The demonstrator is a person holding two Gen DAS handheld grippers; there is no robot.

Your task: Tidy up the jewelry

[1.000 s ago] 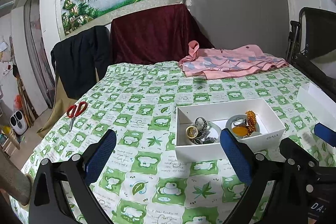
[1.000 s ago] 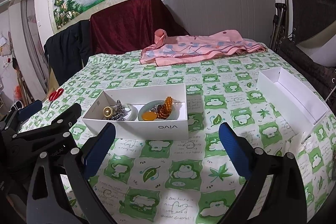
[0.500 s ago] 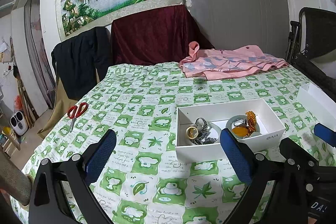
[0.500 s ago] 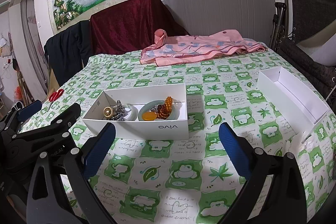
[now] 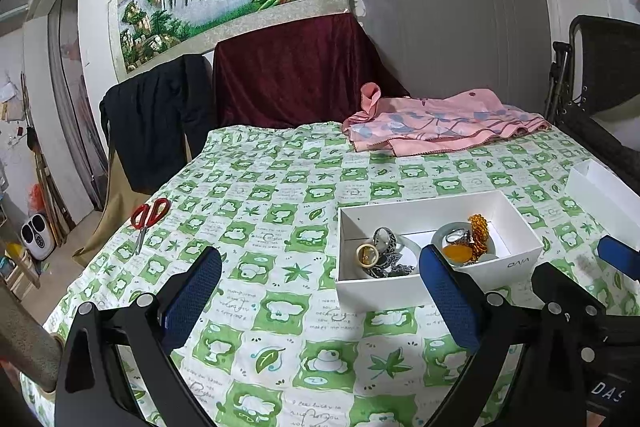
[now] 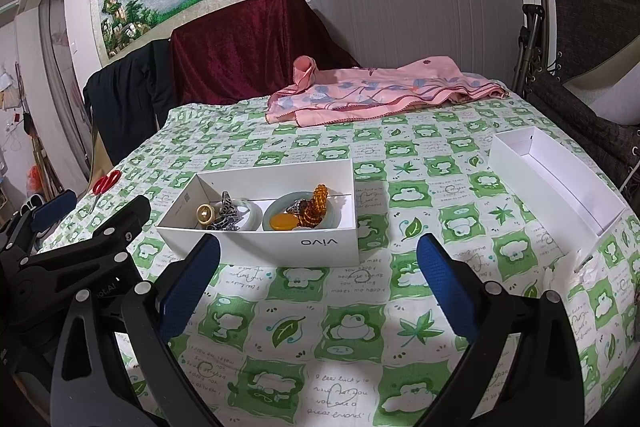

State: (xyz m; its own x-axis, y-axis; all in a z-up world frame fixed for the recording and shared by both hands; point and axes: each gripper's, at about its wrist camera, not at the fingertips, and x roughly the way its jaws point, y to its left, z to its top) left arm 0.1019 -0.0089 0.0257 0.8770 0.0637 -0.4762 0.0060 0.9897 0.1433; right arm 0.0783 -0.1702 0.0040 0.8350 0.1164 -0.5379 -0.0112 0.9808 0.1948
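A white box (image 5: pixel 520 223) (image 6: pixel 280 247) on the green-patterned cloth holds jewelry: two pale bangles, silver rings (image 5: pixel 384 237) (image 6: pixel 228 207), a gold ring (image 5: pixel 367 254) (image 6: pixel 205 214), an amber bead bracelet (image 5: pixel 478 231) (image 6: pixel 316 205) and an orange stone (image 6: pixel 282 221). My left gripper (image 5: pixel 320 291) is open and empty, in front of and left of the box. My right gripper (image 6: pixel 318 279) is open and empty, just in front of the box. A second, empty white box (image 6: pixel 560 183) (image 5: pixel 604 191) lies to the right.
Red scissors (image 5: pixel 148 217) (image 6: pixel 105 183) lie at the table's left edge. A pink cloth (image 5: pixel 440 125) (image 6: pixel 380 91) lies at the far side. Draped chairs stand behind the table, a dark folding chair (image 6: pixel 580 47) to the right.
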